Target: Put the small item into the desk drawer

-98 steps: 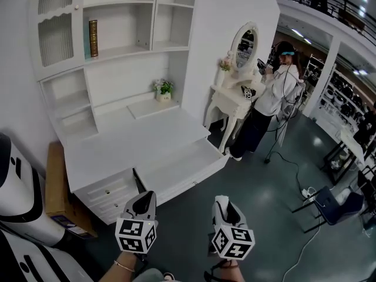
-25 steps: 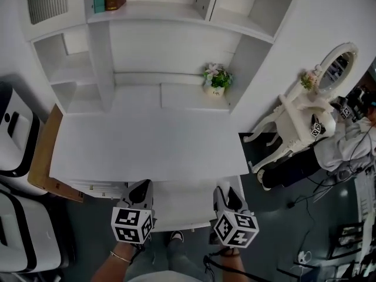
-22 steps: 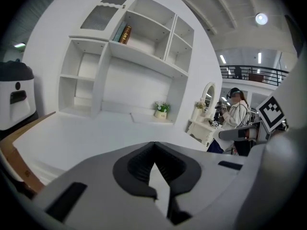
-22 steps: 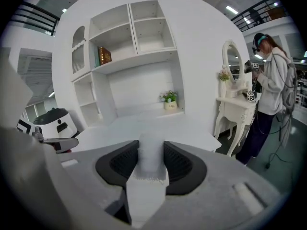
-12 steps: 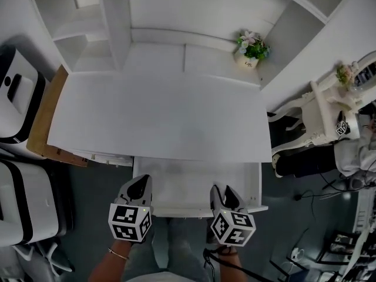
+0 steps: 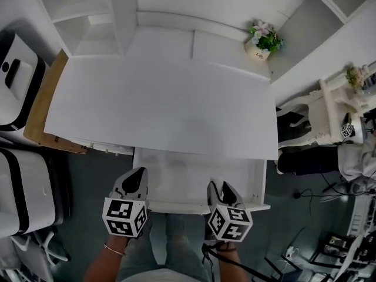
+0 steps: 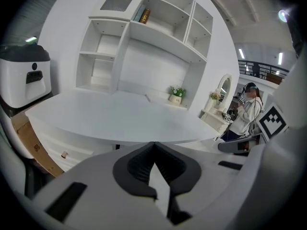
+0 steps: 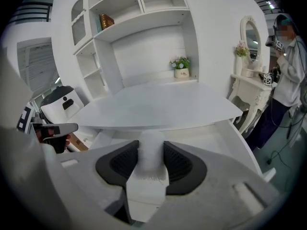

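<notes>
We held the small white fluffy item (image 8: 151,150) clamped in our right gripper (image 6: 216,188) over the front rim of the open white wooden desk drawer (image 6: 188,172); our left gripper (image 6: 136,178), jaws together and empty, hovered alongside.

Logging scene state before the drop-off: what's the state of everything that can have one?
drawer: open, pulled out under the desk top.
left gripper: shut, empty.
right gripper: shut on the small white item.
small white item: held, not yet in the drawer.
potted plant: upright at the desk's back.
</notes>
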### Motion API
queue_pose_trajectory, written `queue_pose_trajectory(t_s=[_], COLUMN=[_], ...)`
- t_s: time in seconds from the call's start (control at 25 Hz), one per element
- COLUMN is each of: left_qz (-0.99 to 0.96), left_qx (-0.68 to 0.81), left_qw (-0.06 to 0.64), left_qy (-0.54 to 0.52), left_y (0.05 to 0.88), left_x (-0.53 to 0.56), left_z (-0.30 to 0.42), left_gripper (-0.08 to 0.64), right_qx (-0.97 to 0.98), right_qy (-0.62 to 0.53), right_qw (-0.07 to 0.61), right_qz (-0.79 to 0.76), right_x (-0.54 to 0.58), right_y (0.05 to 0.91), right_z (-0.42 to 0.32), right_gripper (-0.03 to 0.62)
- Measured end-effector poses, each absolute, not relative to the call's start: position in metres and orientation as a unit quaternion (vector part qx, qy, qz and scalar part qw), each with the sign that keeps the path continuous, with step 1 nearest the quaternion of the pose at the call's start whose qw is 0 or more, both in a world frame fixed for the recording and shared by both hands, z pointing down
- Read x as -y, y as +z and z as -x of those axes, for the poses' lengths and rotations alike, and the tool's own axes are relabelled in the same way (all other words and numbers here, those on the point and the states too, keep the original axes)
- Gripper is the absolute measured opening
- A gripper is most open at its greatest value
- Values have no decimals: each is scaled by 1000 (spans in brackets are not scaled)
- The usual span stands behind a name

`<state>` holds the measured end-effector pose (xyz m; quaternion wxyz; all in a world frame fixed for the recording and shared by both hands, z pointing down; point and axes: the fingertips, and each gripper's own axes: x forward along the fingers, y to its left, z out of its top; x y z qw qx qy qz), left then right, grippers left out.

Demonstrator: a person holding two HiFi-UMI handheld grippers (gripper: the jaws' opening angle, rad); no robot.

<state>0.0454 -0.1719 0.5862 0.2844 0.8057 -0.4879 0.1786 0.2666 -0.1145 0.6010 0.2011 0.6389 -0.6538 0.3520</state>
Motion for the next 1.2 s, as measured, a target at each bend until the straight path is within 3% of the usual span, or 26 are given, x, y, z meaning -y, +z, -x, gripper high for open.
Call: queue_pose_trajectory(t_s=[1.2], left_qz=[-759], left_qx=[551], left_qw=[297], left_qy=[176], left_y=[600], left_x=[179], left_z=[14], left_gripper=[-3], right_qx=[650], right_qy=[345], right_qw=[322], right_qz=[-595], right_x=[189], right_y=[702], right_z=[-271], right_gripper=[166])
